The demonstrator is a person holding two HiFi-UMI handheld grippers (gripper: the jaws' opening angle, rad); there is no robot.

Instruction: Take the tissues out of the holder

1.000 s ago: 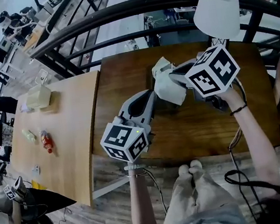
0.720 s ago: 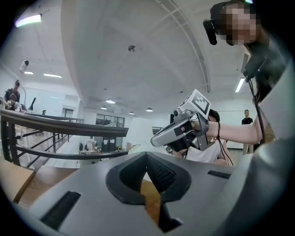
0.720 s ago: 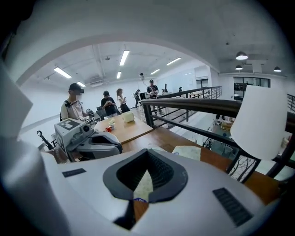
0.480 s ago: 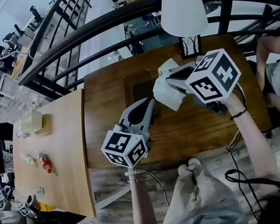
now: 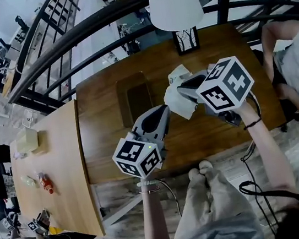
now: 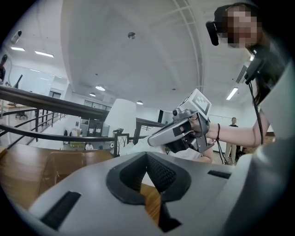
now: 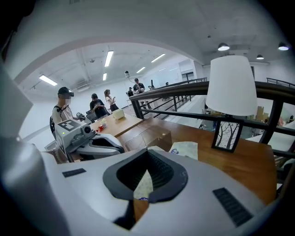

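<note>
A white tissue pack (image 5: 180, 103) hangs from my right gripper (image 5: 175, 91), which is shut on its edge above the dark wooden table (image 5: 106, 128). In the right gripper view the pack (image 7: 144, 183) shows behind the closed jaws of the right gripper (image 7: 147, 154). A second, patterned tissue pack (image 5: 179, 74) (image 7: 186, 150) lies on the table just beyond. The brown holder (image 5: 138, 98) (image 7: 150, 133) (image 6: 60, 166) stands left of the packs. My left gripper (image 5: 162, 112) (image 6: 147, 156) hovers near the table's front edge, shut, nothing in it, pointing towards the right gripper.
A white lamp (image 5: 172, 1) and a small picture frame (image 5: 186, 40) stand at the table's far edge by a black railing (image 5: 86, 31). A seated person (image 5: 296, 60) is at the right end. A lighter table (image 5: 49, 153) with small items adjoins on the left.
The head view has swung, so the table sits further left and lower in the picture. The right gripper keeps hold of the pack; both grippers stay roughly where they were over the table.
</note>
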